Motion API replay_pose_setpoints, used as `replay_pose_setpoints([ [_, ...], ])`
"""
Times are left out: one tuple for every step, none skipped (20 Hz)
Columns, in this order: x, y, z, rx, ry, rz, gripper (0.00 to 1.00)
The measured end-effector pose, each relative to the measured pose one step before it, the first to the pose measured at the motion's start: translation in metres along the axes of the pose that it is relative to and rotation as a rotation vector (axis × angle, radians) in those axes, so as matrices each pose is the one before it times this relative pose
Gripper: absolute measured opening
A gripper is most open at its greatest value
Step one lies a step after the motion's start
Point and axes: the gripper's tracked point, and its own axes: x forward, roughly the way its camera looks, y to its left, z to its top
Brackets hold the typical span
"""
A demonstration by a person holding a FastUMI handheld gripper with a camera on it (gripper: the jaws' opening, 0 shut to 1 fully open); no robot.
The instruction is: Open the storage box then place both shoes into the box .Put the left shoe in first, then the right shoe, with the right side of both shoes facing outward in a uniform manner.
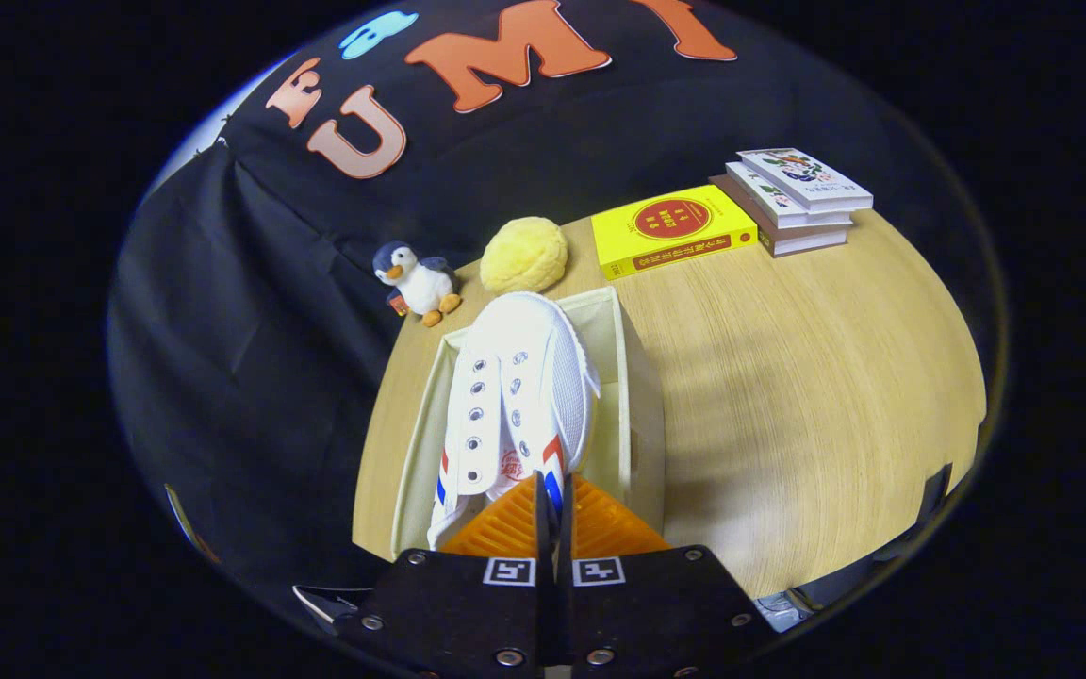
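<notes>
Tool (551,490) clamps shoe (517,396) over box (639,396); penguin (417,281), sponge (524,255) beyond.

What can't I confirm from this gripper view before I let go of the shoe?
- Inside of the storage box: covered by the shoe, so a second shoe there can't be told.
- Shoe's heel: behind the gripper fingers, shut on the shoe.
- Box's near wall: hidden by the gripper body.

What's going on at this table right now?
A hand-held claw is pinched shut on the heel end of a white shoe, holding it over the open cream storage box on the wooden table. Beyond the box sit a toy penguin, a yellow plush and some books.
</notes>
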Motion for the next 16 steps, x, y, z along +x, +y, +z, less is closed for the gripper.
replay_pose_setpoints([
  [0.00629, 0.00014, -0.00242, -0.01137, 0.00444, -0.03409, 0.00],
  [0.00569, 0.00051, -0.00242, -0.01136, 0.00012, -0.02722, 0.00],
  [0.00528, 0.00162, -0.00108, -0.01580, -0.00287, -0.02240, 0.00],
  [0.00704, -0.00071, -0.00328, -0.01376, 0.00463, -0.02684, 0.00],
  [0.00456, -0.00073, -0.00472, -0.02038, 0.00754, -0.02707, 0.00],
  [0.00102, 0.00098, -0.00009, -0.01256, -0.00420, -0.01585, 0.00],
  [-0.00210, 0.00805, 0.00509, 0.00154, -0.02552, 0.01438, 0.01],
  [-0.00358, 0.01022, 0.01292, 0.01226, -0.04314, 0.03886, 0.05],
  [-0.01118, 0.01053, 0.01154, 0.00900, -0.03023, 0.04313, 0.08],
  [-0.00974, 0.00316, 0.01387, -0.00528, -0.03008, 0.01471, 0.18],
  [-0.01039, -0.00337, 0.01419, -0.00961, -0.03415, -0.00183, 0.21],
  [-0.01002, -0.00315, 0.01407, -0.01444, -0.03631, -0.00145, 0.30],
  [-0.00764, -0.00447, 0.01148, -0.01377, -0.03245, -0.00673, 0.39],
  [-0.00801, -0.00667, 0.01232, -0.01078, -0.03007, -0.00738, 0.54],
  [-0.00903, -0.00627, 0.00917, -0.00552, -0.03083, -0.00545, 0.61],
  [-0.01034, -0.00555, 0.01224, -0.00202, -0.03377, -0.00304, 0.73],
])
